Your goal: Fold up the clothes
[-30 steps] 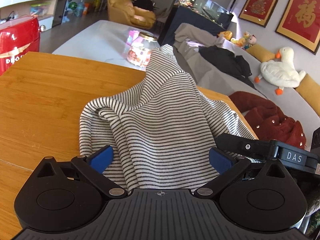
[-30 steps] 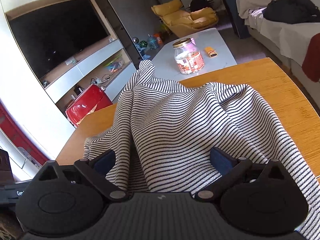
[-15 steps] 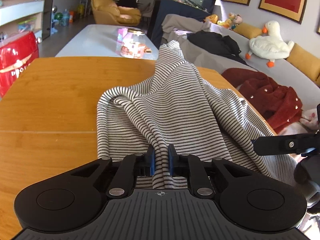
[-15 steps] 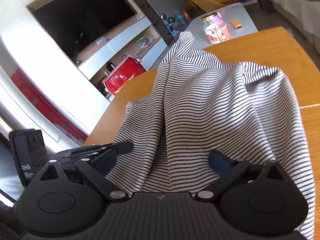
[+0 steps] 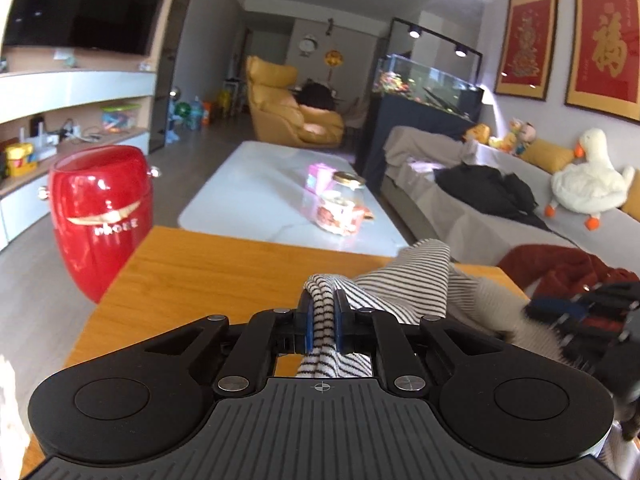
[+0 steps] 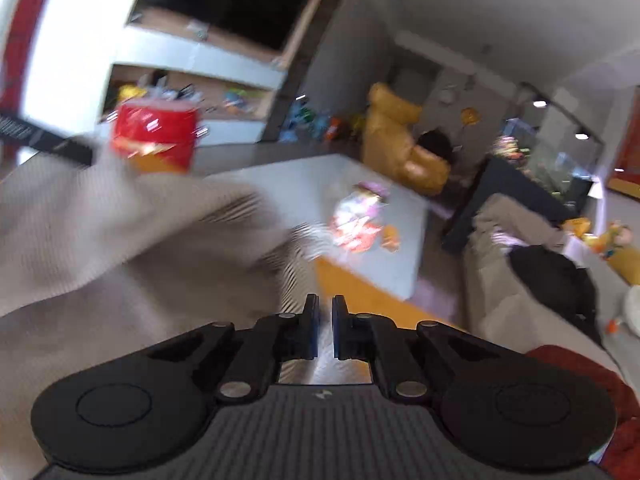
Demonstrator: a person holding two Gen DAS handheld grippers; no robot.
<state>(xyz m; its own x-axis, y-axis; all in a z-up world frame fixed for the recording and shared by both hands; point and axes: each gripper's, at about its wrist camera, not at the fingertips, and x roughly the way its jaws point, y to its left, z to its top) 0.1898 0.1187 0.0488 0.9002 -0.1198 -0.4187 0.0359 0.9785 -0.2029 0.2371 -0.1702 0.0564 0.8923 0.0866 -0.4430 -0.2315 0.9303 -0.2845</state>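
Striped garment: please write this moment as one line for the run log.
phase: lifting | left gripper: shut on striped garment | right gripper: nearly closed, grasp unclear, view blurred | wooden table: beneath

Left tool (image 5: 321,322) pinched closed; right tool (image 6: 325,326) nearly closed, fingers narrowly apart.

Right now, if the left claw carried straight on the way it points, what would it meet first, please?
Beyond the striped shirt the left claw is shut on, probably the bare wooden table, then the white coffee table; depth is unclear.
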